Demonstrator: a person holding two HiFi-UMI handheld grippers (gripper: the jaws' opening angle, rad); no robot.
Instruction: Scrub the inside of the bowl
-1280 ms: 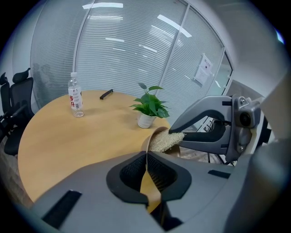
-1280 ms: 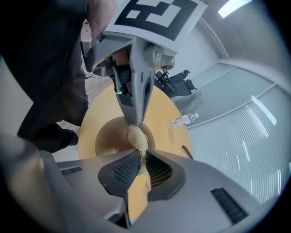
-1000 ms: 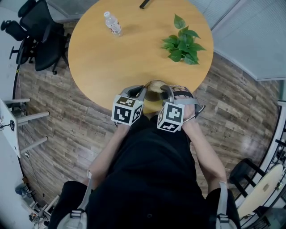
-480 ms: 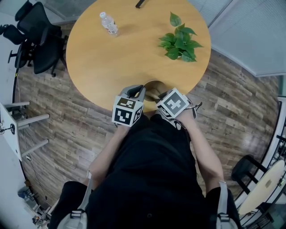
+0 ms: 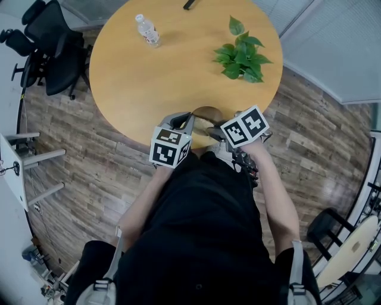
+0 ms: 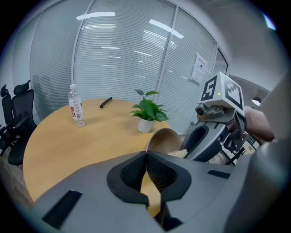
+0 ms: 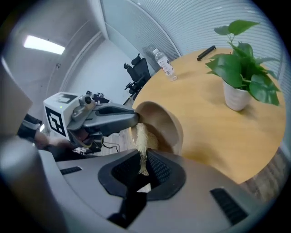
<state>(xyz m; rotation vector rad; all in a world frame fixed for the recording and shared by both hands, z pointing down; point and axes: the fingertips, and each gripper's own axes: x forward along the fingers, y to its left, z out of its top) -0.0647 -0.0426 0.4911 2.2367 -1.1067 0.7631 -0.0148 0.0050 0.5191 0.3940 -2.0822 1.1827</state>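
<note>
A tan bowl is tipped on its side at the near edge of the round wooden table. My left gripper is shut on its rim; in the left gripper view the thin bowl wall runs between the closed pads. My right gripper is shut on a pale fibrous scrubber, whose upper end reaches into the bowl's hollow. From the left gripper view the scrubber shows at the bowl's mouth. The bowl's bottom is hidden.
A water bottle stands at the far left of the table, a potted plant at the far right, a dark pen-like object at the back edge. Black office chairs stand left of the table on the wood floor.
The right gripper has rolled: its marker cube turned over and swung to the right. The left gripper and the bowl have stayed where they were.
</note>
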